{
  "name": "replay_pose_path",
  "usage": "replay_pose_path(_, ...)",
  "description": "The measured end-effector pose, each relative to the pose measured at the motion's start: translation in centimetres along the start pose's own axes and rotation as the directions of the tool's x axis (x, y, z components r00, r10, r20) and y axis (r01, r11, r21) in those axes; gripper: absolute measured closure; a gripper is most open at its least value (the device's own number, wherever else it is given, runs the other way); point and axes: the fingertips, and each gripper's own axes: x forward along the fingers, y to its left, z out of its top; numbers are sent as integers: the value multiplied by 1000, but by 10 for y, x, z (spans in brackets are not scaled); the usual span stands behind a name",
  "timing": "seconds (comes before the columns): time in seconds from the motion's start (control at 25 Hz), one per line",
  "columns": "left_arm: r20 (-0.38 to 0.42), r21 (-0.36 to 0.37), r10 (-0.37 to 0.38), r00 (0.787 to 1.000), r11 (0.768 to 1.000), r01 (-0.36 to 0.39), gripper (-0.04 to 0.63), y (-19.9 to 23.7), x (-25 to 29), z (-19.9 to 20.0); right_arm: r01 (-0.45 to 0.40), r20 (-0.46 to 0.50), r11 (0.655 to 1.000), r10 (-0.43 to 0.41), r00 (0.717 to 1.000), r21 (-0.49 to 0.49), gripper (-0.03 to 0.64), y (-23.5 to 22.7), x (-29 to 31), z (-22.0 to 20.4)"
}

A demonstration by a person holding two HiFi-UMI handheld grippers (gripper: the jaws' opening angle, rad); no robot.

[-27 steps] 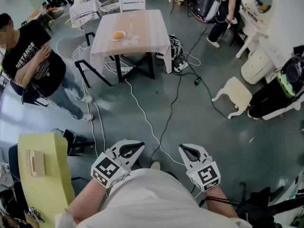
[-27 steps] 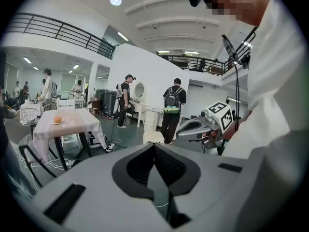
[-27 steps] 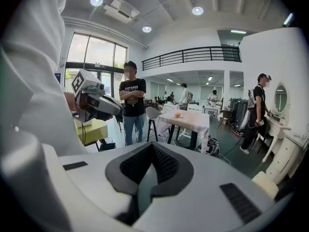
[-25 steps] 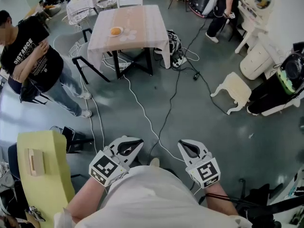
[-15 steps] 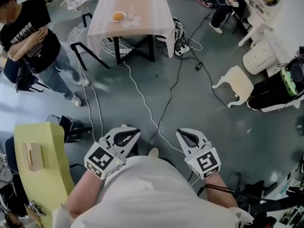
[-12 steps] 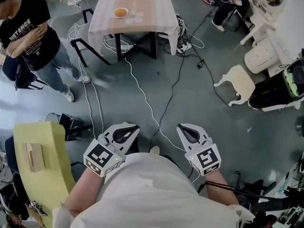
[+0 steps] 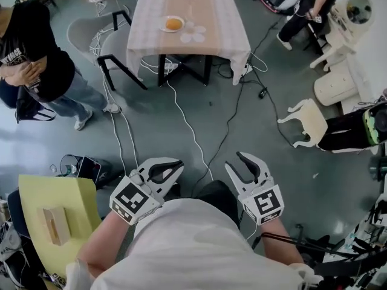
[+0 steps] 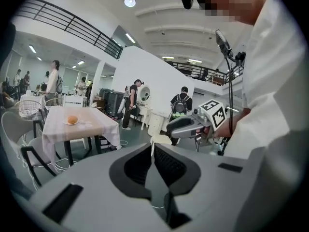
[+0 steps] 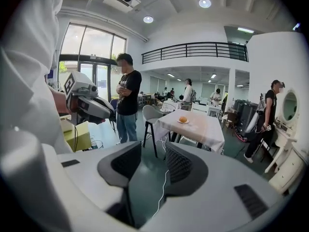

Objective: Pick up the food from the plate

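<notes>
Plainly, the food (image 7: 174, 23) sits on its plate (image 7: 165, 28) toward the left edge of the table (image 7: 211, 11), well ahead of both grippers. The left gripper (image 7: 179, 162), jaws together and empty, lines up nearer. The right gripper (image 7: 234, 160) has just been opening its jaws; they stand wide, with nothing between.

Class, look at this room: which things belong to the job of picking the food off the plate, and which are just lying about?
Belongs to the job: food; plate; table; left gripper, shut and empty; right gripper, whose jaws have just been opening, nothing between them.

Lying about: white cable; cream chair; grey chair; yellow seat with a wooden block.
</notes>
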Motion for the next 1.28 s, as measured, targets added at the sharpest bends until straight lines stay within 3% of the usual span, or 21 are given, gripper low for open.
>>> replay_pose_path(0.12, -8, 14, 2, 1000, 1000, -2, 584, 42, -10, 3, -15, -12, 1000, 15, 1000, -11, 460, 4, 32, 21)
replay_pose_path(0.24, 23, -15, 23, 999, 1000, -23, 563, 71, -10, 8, -35, -32, 999, 35, 999, -6, 460, 0, 55, 25)
replay_pose_path(0.44, 36, -47, 58, 998, 997, -56, 531, 117, 15, 19, -66, -29, 998, 65, 997, -12, 461, -35, 99, 39)
replay_pose_path(0.76, 36, -59, 235, 971, 971, -233, 500, 234, 89, 81, -192, 24, 980, 193, 981, -45, 462, -153, 183, 77)
replay_pose_path(1.08, -48, 12, 321, 946, 947, -321, 431, 350, 183, 132, -223, 29, 972, 226, 974, -67, 461, -293, 224, 96)
replay_pose_path(1.28, -141, 89, 355, 924, 934, -345, 383, 431, 217, 138, -230, 20, 973, 231, 973, -33, 461, -332, 255, 101)
